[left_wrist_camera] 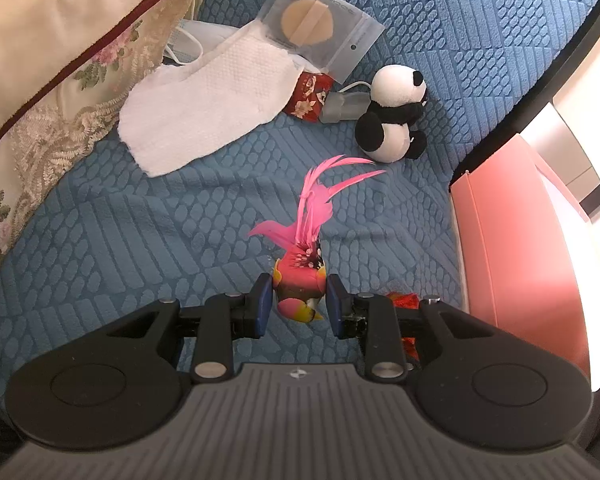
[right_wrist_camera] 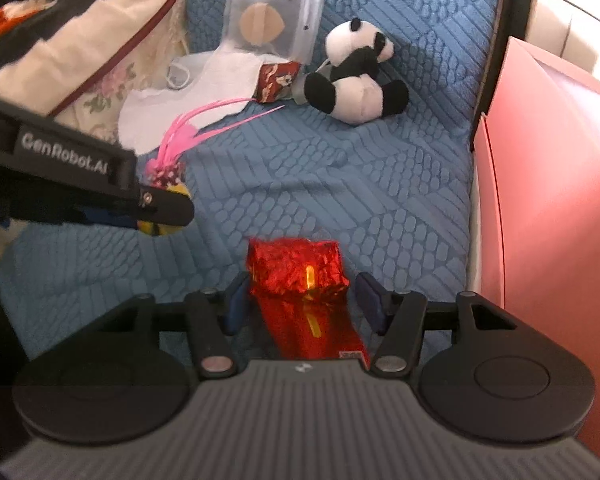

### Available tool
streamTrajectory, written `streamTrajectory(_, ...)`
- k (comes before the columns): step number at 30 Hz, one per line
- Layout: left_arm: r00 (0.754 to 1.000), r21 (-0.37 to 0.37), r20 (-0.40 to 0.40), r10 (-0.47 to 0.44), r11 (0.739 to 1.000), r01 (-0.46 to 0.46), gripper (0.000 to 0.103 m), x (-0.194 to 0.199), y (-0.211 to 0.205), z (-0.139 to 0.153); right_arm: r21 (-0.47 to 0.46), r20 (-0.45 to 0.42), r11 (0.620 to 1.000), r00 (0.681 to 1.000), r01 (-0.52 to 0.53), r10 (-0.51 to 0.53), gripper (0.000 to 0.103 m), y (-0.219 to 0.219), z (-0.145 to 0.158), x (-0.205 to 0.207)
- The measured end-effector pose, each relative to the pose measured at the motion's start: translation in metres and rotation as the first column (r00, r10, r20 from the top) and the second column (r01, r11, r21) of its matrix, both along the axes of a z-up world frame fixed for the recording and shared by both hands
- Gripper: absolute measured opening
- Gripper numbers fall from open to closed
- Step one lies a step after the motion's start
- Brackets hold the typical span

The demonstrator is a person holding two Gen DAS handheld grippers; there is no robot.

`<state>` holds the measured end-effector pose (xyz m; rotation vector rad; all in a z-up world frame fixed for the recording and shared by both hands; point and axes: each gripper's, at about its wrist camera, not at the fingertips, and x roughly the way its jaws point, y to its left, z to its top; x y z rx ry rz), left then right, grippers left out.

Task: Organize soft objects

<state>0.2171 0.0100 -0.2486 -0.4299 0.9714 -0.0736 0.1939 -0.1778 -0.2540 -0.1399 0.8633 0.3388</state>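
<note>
White lettering "GenRobot.AI" runs along the black side of the left gripper (right_wrist_camera: 166, 204), at the left of the right wrist view. The clear packet (left_wrist_camera: 318, 24) far on the bed carries small pale print along its top edge and side, too small to read. Nothing else bears legible text.

red tassel (left_wrist_camera: 404, 302) mostly hidden behind gripper; face mask (left_wrist_camera: 188, 46) perhaps under cloth

both wrist views look down, close, forward — sharing the panda (left_wrist_camera: 394, 114) (right_wrist_camera: 354, 76).
</note>
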Motion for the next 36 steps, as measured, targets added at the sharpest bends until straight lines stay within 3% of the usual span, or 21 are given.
streamTrajectory(14,1.000,0.013,0.001,-0.018,1.000,0.018,0.034,-0.004,-0.001,-0.001,0.034,0.015,0.999,1.000,0.012,-0.013,0.054,-0.004,0.007,-0.003)
streamTrajectory(20,0.999,0.064,0.005,-0.053,0.997,0.053,0.034,-0.016,-0.006,0.006,0.062,-0.019,0.997,0.999,0.038,-0.037,0.054,-0.011,0.013,-0.009)
streamTrajectory(36,0.999,0.011,0.016,-0.038,0.999,0.037,0.033,-0.062,0.002,0.046,0.128,0.035,0.990,0.997,0.064,-0.069,0.054,-0.025,0.071,-0.056)
